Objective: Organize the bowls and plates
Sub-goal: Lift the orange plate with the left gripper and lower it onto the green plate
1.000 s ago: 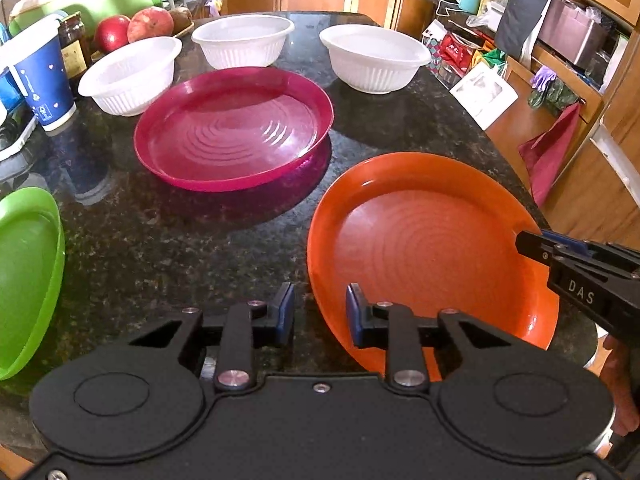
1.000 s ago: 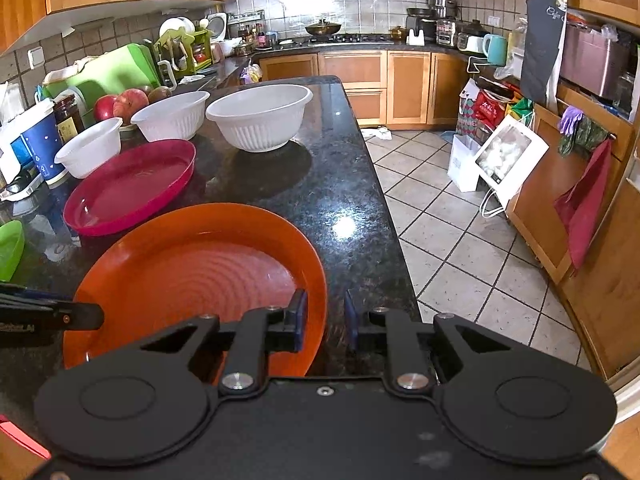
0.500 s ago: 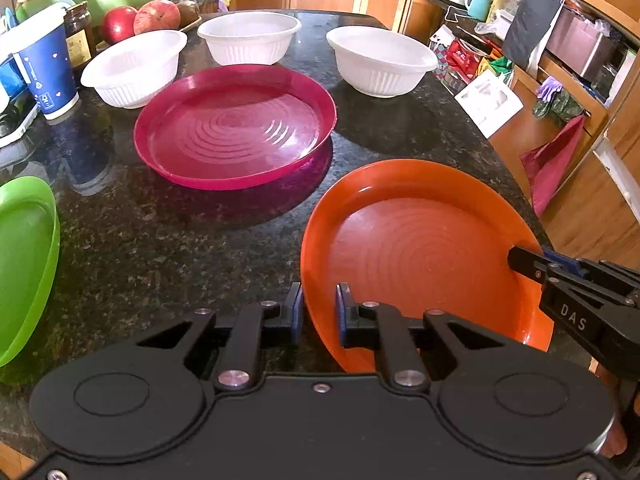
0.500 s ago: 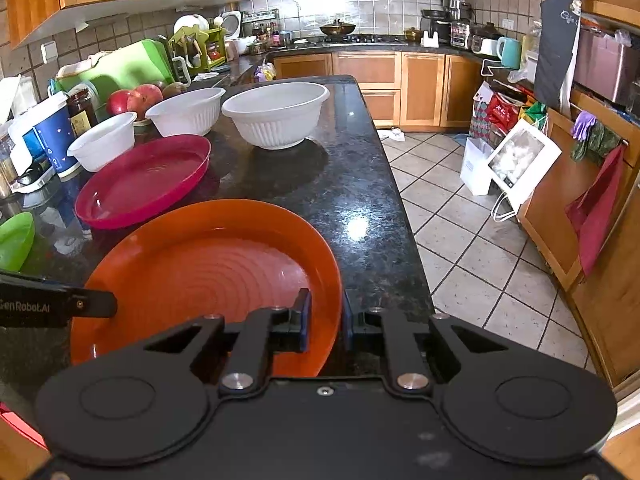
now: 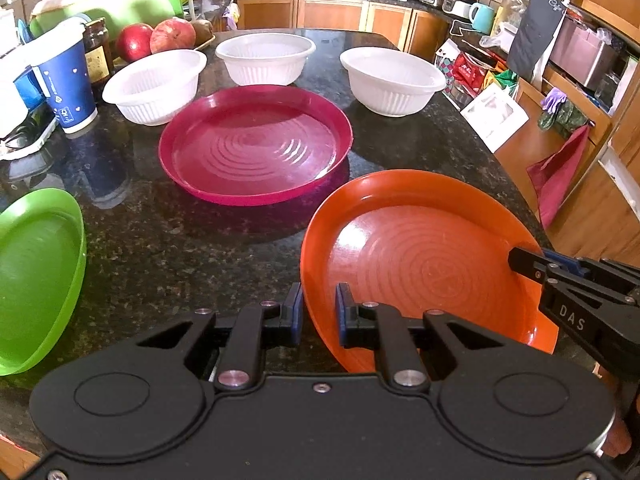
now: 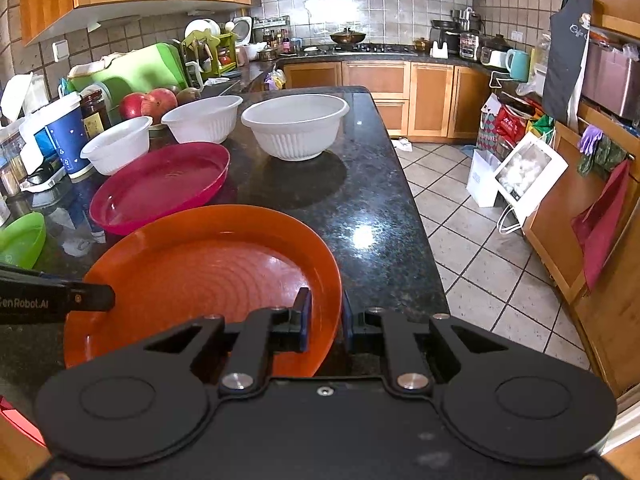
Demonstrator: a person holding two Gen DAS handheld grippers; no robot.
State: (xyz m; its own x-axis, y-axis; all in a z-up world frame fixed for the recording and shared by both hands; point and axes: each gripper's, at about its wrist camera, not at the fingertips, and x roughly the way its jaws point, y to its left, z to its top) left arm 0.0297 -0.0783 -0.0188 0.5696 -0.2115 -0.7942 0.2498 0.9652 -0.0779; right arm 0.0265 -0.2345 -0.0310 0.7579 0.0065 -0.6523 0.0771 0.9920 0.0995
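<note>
An orange plate (image 5: 424,256) (image 6: 208,264) hangs slightly above the dark granite counter (image 5: 180,240), held from both sides. My left gripper (image 5: 318,312) is shut on its left rim. My right gripper (image 6: 325,320) is shut on its right rim and shows in the left wrist view as a black arm (image 5: 568,280). Beyond it a magenta plate (image 5: 256,144) (image 6: 160,184) lies flat. A green plate (image 5: 36,276) (image 6: 20,240) sits at the left edge. Three white ribbed bowls (image 5: 154,84) (image 5: 266,58) (image 5: 394,78) stand in a row behind.
A blue paper cup (image 5: 66,80), a jar (image 5: 98,56) and red fruit (image 5: 152,40) crowd the back left. The counter's right edge (image 6: 416,220) drops to a tiled floor (image 6: 480,240) with bags and wooden cabinets.
The left gripper's jaws have closed onto the orange plate's rim. The plate's near edge has lifted and tipped, and both views have risen a little.
</note>
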